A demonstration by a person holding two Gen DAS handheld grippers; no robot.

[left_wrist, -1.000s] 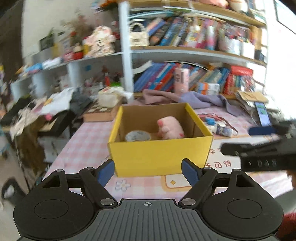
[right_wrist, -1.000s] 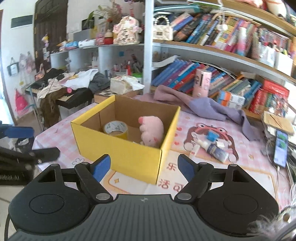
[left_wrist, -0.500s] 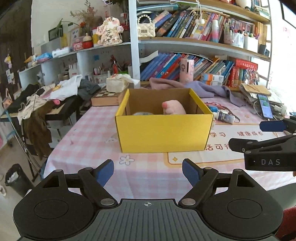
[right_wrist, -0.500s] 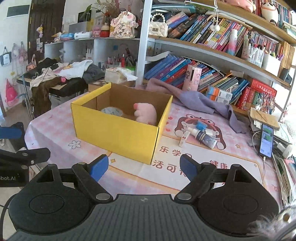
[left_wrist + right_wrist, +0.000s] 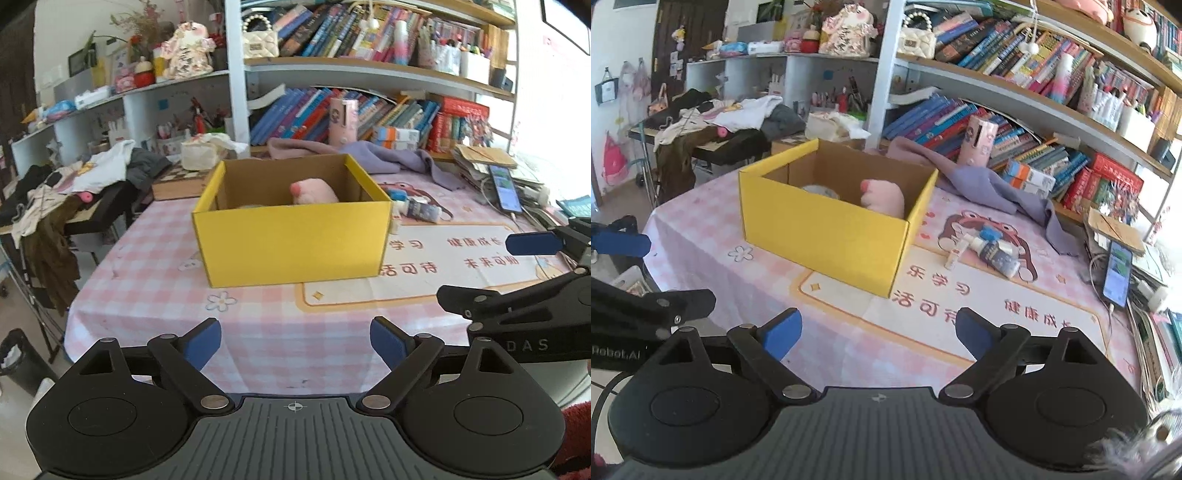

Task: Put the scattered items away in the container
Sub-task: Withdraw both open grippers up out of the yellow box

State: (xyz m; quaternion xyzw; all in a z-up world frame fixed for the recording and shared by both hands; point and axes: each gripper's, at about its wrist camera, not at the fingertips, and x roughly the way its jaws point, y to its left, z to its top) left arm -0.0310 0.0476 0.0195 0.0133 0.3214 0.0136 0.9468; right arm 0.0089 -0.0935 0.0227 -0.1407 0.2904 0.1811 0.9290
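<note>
A yellow cardboard box (image 5: 291, 240) (image 5: 827, 236) stands on the pink checked tablecloth. Inside it lie a pink plush toy (image 5: 314, 190) (image 5: 882, 195) and a roll of tape (image 5: 820, 191), mostly hidden by the box wall. Right of the box, on the cartoon mat, lie a tube (image 5: 997, 254) (image 5: 423, 210), a small white stick (image 5: 955, 254) and a blue-capped item (image 5: 988, 233). My left gripper (image 5: 295, 341) and my right gripper (image 5: 875, 330) hover near the table's front edge, well short of the box. Both have their jaws opening, with nothing between them.
A purple cloth (image 5: 990, 184) lies behind the box by a pink cylinder (image 5: 977, 142). A phone on a cable (image 5: 1117, 275) and stacked papers sit at the right edge. Bookshelves fill the back. A cluttered side table with clothes (image 5: 713, 122) stands left of the table.
Both grippers have drawn back from the box and sunk a little, so the box looks farther off. Their jaws stand slightly wider than before.
</note>
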